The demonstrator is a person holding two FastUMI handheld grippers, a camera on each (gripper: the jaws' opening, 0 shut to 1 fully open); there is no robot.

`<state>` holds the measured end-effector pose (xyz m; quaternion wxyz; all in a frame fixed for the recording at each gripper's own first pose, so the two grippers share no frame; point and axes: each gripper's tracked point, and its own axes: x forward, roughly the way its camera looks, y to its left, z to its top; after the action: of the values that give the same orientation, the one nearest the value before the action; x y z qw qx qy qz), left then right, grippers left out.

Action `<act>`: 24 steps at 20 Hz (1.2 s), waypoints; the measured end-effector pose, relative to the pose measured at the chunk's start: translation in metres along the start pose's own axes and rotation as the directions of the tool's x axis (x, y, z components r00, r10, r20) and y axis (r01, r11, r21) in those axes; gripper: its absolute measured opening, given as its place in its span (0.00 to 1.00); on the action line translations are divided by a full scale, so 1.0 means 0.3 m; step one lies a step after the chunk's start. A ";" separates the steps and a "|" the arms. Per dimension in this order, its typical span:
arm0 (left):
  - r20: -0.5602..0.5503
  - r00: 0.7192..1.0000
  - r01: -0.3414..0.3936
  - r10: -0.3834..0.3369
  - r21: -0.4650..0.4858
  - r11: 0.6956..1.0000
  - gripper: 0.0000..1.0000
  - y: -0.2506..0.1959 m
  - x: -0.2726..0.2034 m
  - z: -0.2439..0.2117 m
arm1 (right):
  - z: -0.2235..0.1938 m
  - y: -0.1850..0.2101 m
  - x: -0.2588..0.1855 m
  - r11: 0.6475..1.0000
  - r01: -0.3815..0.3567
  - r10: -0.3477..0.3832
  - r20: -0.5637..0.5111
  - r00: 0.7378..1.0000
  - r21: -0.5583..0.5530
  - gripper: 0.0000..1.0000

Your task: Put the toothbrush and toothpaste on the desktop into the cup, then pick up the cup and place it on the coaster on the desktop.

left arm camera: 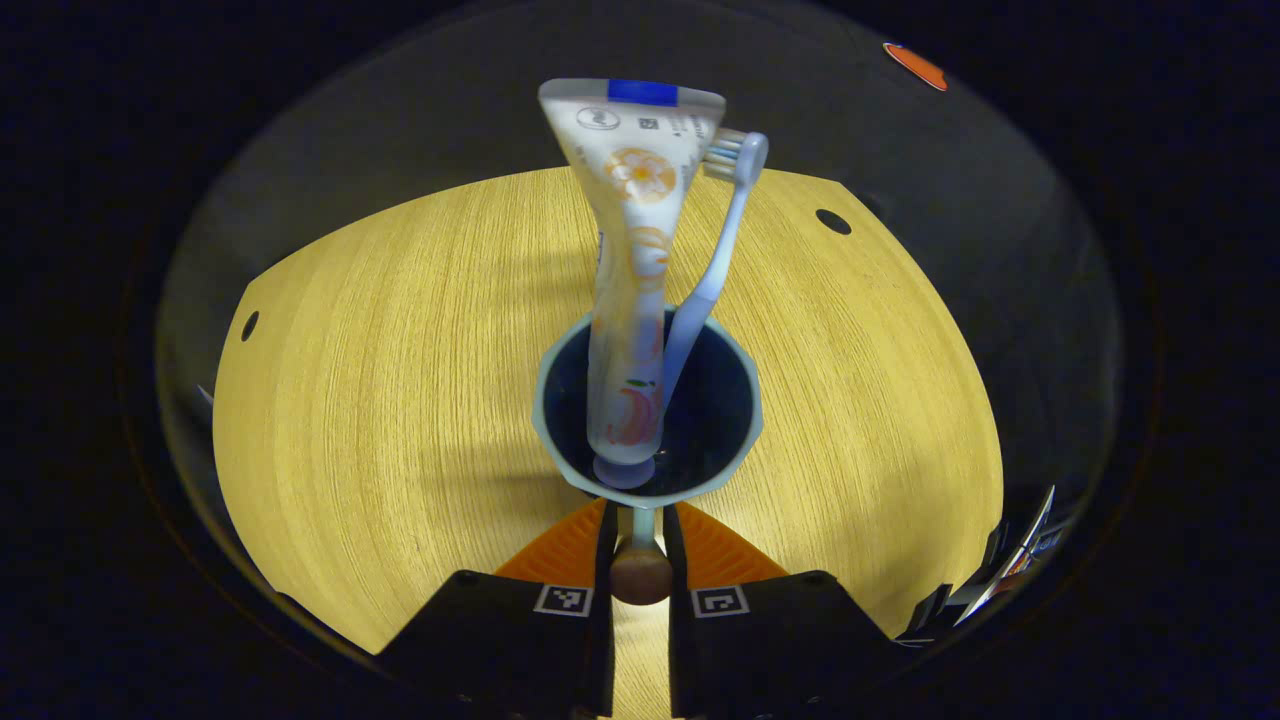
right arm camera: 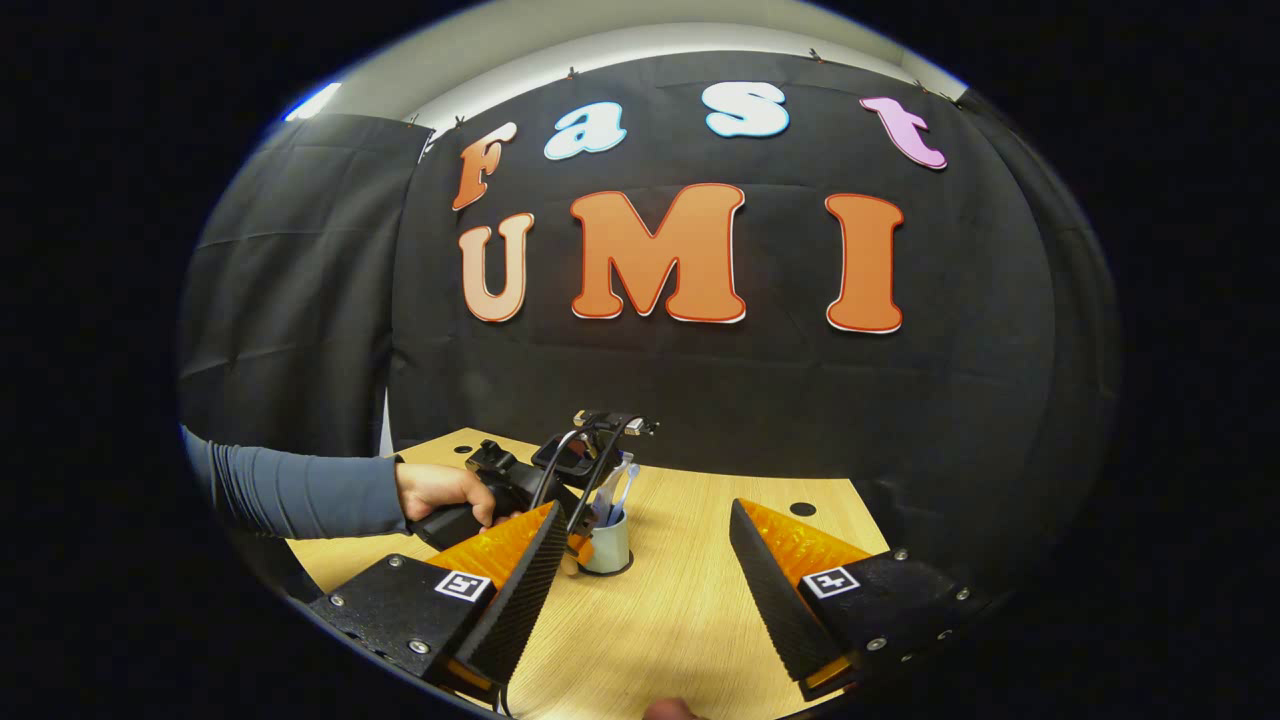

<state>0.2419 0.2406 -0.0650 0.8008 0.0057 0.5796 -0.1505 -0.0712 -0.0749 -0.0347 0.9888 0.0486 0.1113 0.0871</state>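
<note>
Cup (left arm camera: 648, 405) stands on the wooden desktop (left arm camera: 400, 400), holding the toothpaste (left arm camera: 632, 270) cap-down and the toothbrush (left arm camera: 715, 270) bristles-up. We see the left gripper (left arm camera: 640, 535) clamped together on the cup's handle (left arm camera: 640, 570). In the right gripper view, the right gripper (right arm camera: 640, 560) hangs apart near the cup, and a hand (right arm camera: 440, 490) holds the other gripper.

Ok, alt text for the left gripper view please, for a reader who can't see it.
The left gripper is shut on the handle of a cup that holds an upright toothpaste tube and a toothbrush, bristles up. Beneath lies a wooden desktop.
</note>
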 end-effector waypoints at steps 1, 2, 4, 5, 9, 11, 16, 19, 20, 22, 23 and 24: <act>-0.001 1.000 0.005 -0.005 -0.005 1.000 0.25 0.003 -0.002 -0.003 | 0.000 0.000 0.004 1.000 0.004 -0.004 0.001 1.000 0.010 0.98; 0.004 1.000 0.013 -0.013 -0.015 1.000 0.26 0.009 -0.007 -0.001 | 0.003 -0.001 0.011 1.000 0.008 -0.008 0.001 1.000 0.019 0.98; 0.029 1.000 0.008 -0.008 -0.002 1.000 0.33 0.013 -0.069 0.014 | 0.006 0.000 0.021 0.999 0.019 -0.019 0.003 1.000 0.028 0.98; 0.049 0.999 0.010 -0.010 0.009 1.000 0.35 0.011 -0.102 0.025 | 0.011 0.006 0.023 0.999 0.025 -0.025 0.005 1.000 0.028 0.98; 0.164 0.986 0.004 -0.015 0.066 0.998 0.75 0.017 -0.270 0.045 | 0.046 0.040 0.041 0.999 0.045 -0.045 0.032 0.998 0.011 0.98; 0.250 0.968 -0.059 0.032 0.102 0.993 0.84 0.057 -0.345 0.048 | 0.068 0.074 0.046 0.999 0.049 -0.049 0.048 0.998 0.005 0.98; 0.456 0.880 -0.185 0.128 0.083 0.979 0.87 0.187 -0.560 -0.012 | 0.095 0.152 0.043 0.996 0.082 -0.080 0.094 0.992 -0.018 0.98; 0.583 0.792 -0.262 0.182 0.055 0.963 0.94 0.251 -0.681 -0.048 | 0.092 0.204 0.028 0.995 0.091 -0.085 0.107 0.991 -0.044 0.98; 0.624 0.755 -0.286 0.199 0.039 0.958 0.95 0.265 -0.726 -0.064 | 0.094 0.220 0.019 0.994 0.093 -0.087 0.116 0.989 -0.050 0.98; 0.696 0.683 -0.318 0.221 0.011 0.948 0.95 0.288 -0.819 -0.107 | 0.092 0.257 0.006 0.994 0.091 -0.083 0.129 0.988 -0.062 0.98; 0.724 0.650 -0.328 0.229 -0.004 0.945 0.95 0.296 -0.858 -0.129 | 0.090 0.270 -0.002 0.994 0.091 -0.082 0.134 0.988 -0.065 0.98; 0.747 0.624 -0.328 0.231 -0.018 0.944 0.95 0.301 -0.897 -0.155 | 0.084 0.284 -0.009 0.994 0.091 -0.082 0.138 0.987 -0.064 0.98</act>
<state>0.1451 0.3983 0.1551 0.9778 0.0824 0.1868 -0.0480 -0.0817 0.0062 0.0003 0.9980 0.0148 0.0428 0.0444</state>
